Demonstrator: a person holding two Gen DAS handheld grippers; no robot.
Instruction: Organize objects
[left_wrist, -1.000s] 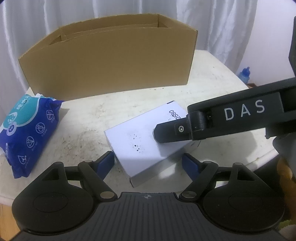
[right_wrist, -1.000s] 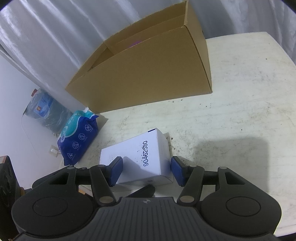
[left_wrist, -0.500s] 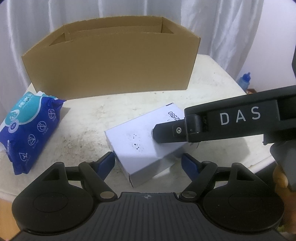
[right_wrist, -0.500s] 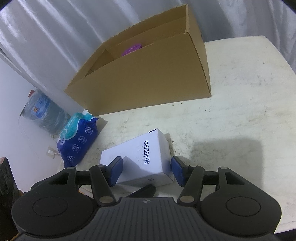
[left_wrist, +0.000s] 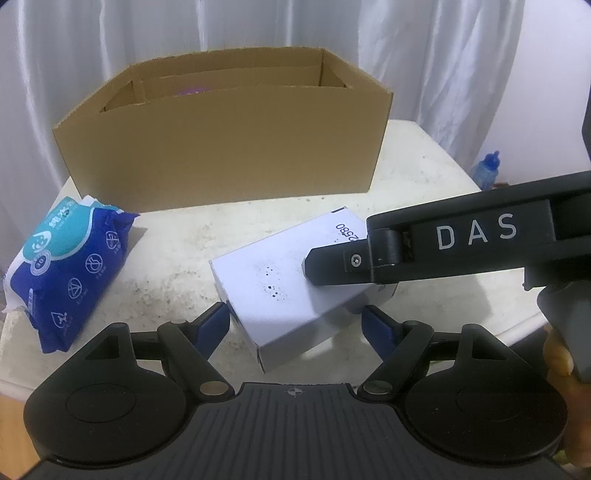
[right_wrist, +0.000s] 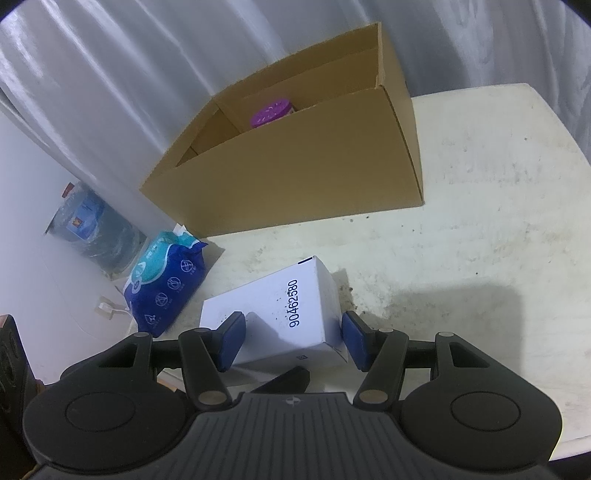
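Table: your work surface (right_wrist: 480, 229), off-white and speckled with dark grime.
White carton: (left_wrist: 295, 291) lies flat near the front edge of the table, a printed number running across its top (it reads 90462580 in your right wrist view).
Left gripper: (left_wrist: 296, 328) your blue pads stand either side of the white carton's near end with a visible gap on both sides; nothing is clasped.
Right gripper: (right_wrist: 292, 338) your pads bracket the white carton across its width; the right pad sits at the carton's edge and the left pad overlaps its top face, but you cannot tell from these views whether they press on it.
Cardboard box: (left_wrist: 229, 151) open-topped, standing at the back of the table, well apart from the white carton.
Purple lid: (right_wrist: 270, 112) round, inside the cardboard box (only the top shows).
Wipes pack: (left_wrist: 70, 266) blue and teal, lying at the table's left edge, near the box's front corner.
Small blue bottle: (left_wrist: 487, 170) off the table to the right, by the curtain.
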